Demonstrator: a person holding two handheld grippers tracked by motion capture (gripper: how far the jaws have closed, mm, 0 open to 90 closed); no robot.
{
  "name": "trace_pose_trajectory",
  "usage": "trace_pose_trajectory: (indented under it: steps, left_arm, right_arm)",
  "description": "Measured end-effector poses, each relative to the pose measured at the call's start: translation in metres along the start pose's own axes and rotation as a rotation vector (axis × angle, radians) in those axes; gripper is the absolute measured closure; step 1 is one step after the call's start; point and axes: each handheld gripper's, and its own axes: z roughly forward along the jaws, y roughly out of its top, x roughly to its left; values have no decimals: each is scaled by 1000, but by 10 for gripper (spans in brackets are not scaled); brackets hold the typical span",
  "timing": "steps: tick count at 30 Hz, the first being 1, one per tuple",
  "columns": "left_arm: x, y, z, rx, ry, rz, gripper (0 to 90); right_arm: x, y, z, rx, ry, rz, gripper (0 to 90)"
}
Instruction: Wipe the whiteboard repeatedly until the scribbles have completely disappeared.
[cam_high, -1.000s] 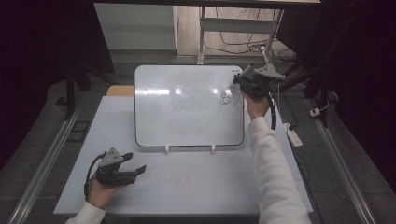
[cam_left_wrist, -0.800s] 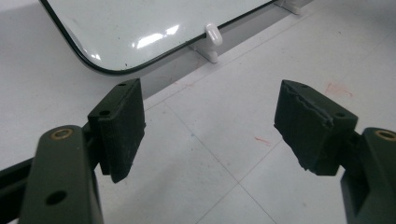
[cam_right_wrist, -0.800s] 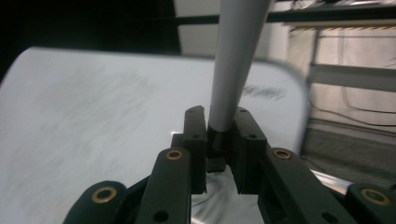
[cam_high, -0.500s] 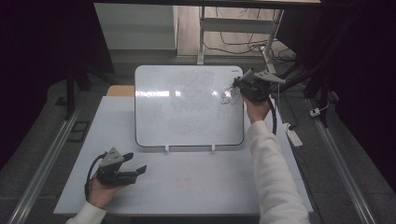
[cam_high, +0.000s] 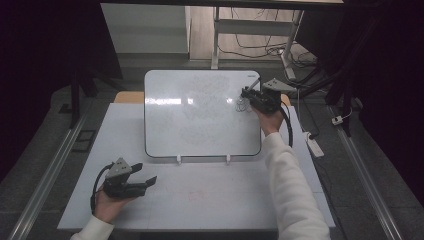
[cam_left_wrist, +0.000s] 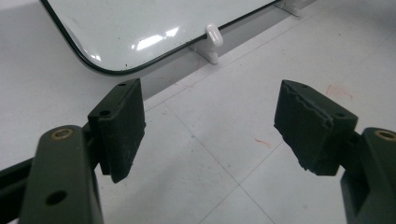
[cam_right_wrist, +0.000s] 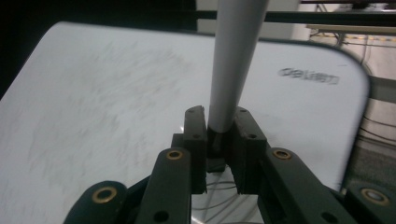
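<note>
A white whiteboard (cam_high: 200, 115) with a dark rim lies on the table, and faint wiped smears cover it. My right gripper (cam_high: 248, 95) is over its upper right part, shut on a grey marker (cam_high: 254, 83) whose barrel sticks up past the jaws. In the right gripper view the marker (cam_right_wrist: 233, 56) is pinched between the pads of that gripper (cam_right_wrist: 219, 135) above the whiteboard (cam_right_wrist: 93, 93). A small dark scribble (cam_high: 242, 106) sits under the tip. My left gripper (cam_high: 145, 175) rests at the table's near left, open and empty. In the left gripper view its jaws (cam_left_wrist: 210, 126) stand wide over bare table.
The table top (cam_high: 200, 195) is white with thin grid lines and a few red marks (cam_left_wrist: 264, 141). Two white clips (cam_left_wrist: 212, 39) hold the whiteboard's near edge. A power strip (cam_high: 315, 145) and cables lie on the floor at the right. Metal rails run along both sides.
My right gripper with the marker has shifted slightly down the board toward the person. The left gripper has stayed where it was.
</note>
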Motion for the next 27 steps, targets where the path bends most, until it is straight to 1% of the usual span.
trace_pose_trajectory:
  steps: [1, 2, 3, 4, 5, 6, 7, 8, 9, 10, 11, 12, 13, 14, 15, 16, 18, 19, 20, 21, 22, 23, 24, 25, 26, 27]
  left_arm:
    - [-1, 0, 0, 0, 0, 0, 258]
    - [-1, 0, -1, -1, 1, 2, 258]
    - [-2, 0, -1, -3, 1, 3, 258]
    - [-2, 0, -2, -5, 2, 5, 258]
    - [-2, 0, -2, -7, 2, 6, 258]
    - [-2, 0, -2, -9, 1, 4, 258]
    - [-1, 0, -2, -8, 1, 2, 258]
    - [-1, 0, -1, -7, 1, -1, 258]
    - [0, 0, -1, -6, 1, -3, 258]
    - [0, 0, -1, -4, 0, -4, 258]
    - [0, 0, -1, -5, 0, -3, 258]
    - [0, 0, -1, -4, 1, -2, 258]
    - [-1, 0, -1, -5, 0, 0, 258]
    - [-1, 0, -1, -5, 0, 2, 258]
    - [-1, 0, -1, -7, 0, 3, 258]
    - [-2, 0, -1, -7, -1, 4, 258]
    - [-1, 0, -1, -8, 0, 2, 258]
    - [-1, 0, -1, -8, 0, -1, 258]
    - [0, 0, -1, -7, 0, -2, 258]
    - [0, 0, -1, -6, 0, -2, 258]
    - [0, 0, -1, -7, 1, -2, 258]
    - [-1, 0, -2, -8, 0, 0, 258]
    - [-1, 0, -2, -9, 0, 2, 258]
    - [-2, 0, -2, -12, 1, 2, 258]
    - [-2, 0, -2, -13, 0, 1, 258]
    - [-1, 0, -2, -13, -1, 1, 258]
  right_arm:
    - [0, 0, 0, 0, 0, 0, 773]
    - [-9, 2, -4, -31, -61, 36, 773]
    - [-14, 3, -6, -52, -90, 63, 773]
    - [-14, 3, -6, -52, -90, 63, 773]
    - [-18, 3, -8, -68, -99, 89, 773]
    - [-16, 2, -8, -68, -103, 82, 773]
    - [-13, 0, -7, -57, -82, 71, 773]
    - [-9, -2, -6, -45, -52, 59, 773]
    - [-6, -4, -5, -34, -33, 44, 773]
    - [-6, -4, -5, -34, -33, 44, 773]
    - [-5, -4, -6, -28, -34, 26, 773]
    - [-11, -3, -11, -36, -71, 42, 773]
    - [-11, -3, -11, -36, -71, 42, 773]
    - [-19, -3, -15, -68, -114, 92, 773]
    - [-19, -3, -15, -68, -114, 92, 773]
    - [-20, -3, -15, -72, -109, 106, 773]
    - [-6, -8, -9, -41, -44, 67, 773]
    - [-6, -8, -9, -41, -44, 67, 773]
    - [3, -9, -6, -18, -21, 17, 773]
    - [1, -7, -6, -14, -25, 12, 774]
    - [-3, -5, -8, -29, -52, 21, 773]
    - [-3, -5, -8, -29, -52, 21, 773]
    - [-14, -3, -13, -72, -117, 77, 774]
    - [-14, -3, -13, -72, -117, 77, 774]
    - [-18, -4, -14, -85, -115, 104, 774]
    - [-13, -7, -12, -80, -98, 94, 773]
